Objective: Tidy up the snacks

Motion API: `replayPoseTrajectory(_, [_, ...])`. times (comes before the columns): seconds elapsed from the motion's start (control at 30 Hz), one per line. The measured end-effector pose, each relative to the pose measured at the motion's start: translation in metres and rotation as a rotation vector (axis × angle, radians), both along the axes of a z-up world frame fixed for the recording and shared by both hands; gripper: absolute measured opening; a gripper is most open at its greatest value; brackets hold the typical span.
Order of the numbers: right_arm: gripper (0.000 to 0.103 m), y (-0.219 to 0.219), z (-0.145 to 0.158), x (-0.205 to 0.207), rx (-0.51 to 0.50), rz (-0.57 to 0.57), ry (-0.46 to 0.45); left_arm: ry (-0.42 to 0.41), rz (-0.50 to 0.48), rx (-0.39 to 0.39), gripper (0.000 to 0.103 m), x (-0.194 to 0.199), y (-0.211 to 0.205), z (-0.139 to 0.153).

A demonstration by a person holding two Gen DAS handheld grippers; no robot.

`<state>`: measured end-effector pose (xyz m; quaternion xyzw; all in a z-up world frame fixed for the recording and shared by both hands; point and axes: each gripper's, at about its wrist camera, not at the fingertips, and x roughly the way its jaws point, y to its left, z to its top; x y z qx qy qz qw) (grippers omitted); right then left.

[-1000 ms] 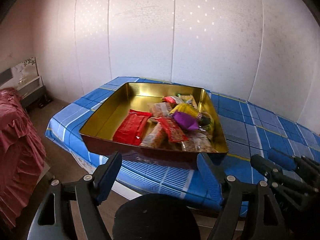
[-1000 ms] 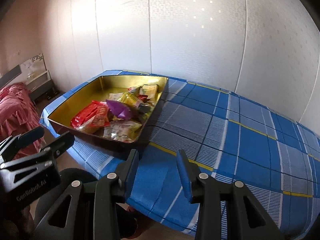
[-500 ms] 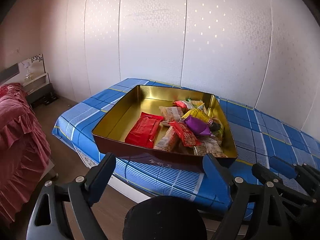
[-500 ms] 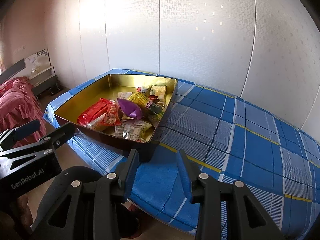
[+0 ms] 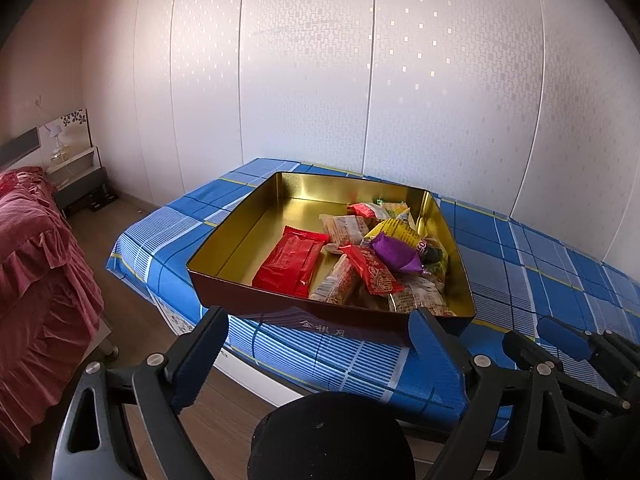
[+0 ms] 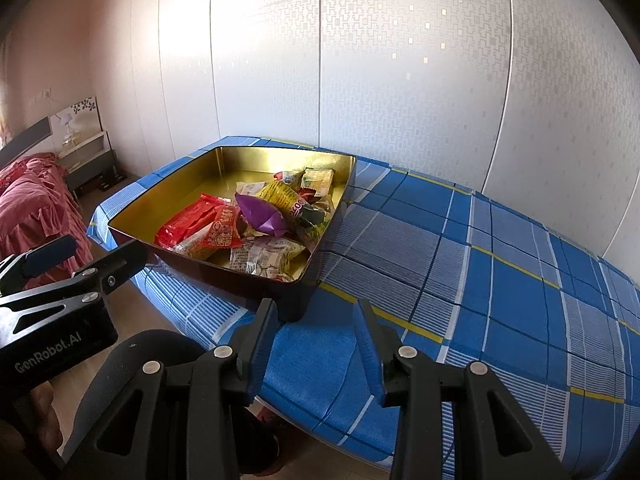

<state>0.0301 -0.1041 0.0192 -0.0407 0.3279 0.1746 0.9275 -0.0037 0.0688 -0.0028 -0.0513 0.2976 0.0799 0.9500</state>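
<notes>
A gold-lined tin [image 5: 240, 236] with dark outer walls stands on the near left corner of the table. Several wrapped snacks are heaped in its right half, among them a red packet [image 5: 292, 264], a purple wrapper [image 5: 394, 252] and a yellow packet [image 5: 400, 232]. My left gripper [image 5: 318, 318] hovers just short of the tin's front wall, its jaws opening with nothing between them. My right gripper [image 6: 316, 308] is open over the cloth beside the tin's [image 6: 280, 160] near right corner and holds nothing. The purple wrapper [image 6: 260, 212] and red packet [image 6: 188, 224] also show there.
A blue plaid cloth [image 6: 480, 260] covers the table, which stands against white wall panels. A bed with a red cover [image 5: 32, 260] and a nightstand [image 5: 80, 184] are at the left, across a strip of wooden floor. Each gripper shows at the edge of the other's view.
The left gripper's jaws have spread wider. The tin has slid a little to the right in both views. The right gripper's gap is the same.
</notes>
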Motion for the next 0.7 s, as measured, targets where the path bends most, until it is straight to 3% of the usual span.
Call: replayPoseTrajectory(0.7, [0.04,-0.001,-0.0033,-0.0003,0.005,0.0,0.009,0.005,-0.001,-0.001,0.092,-0.0006,0.0002,-0.0004])
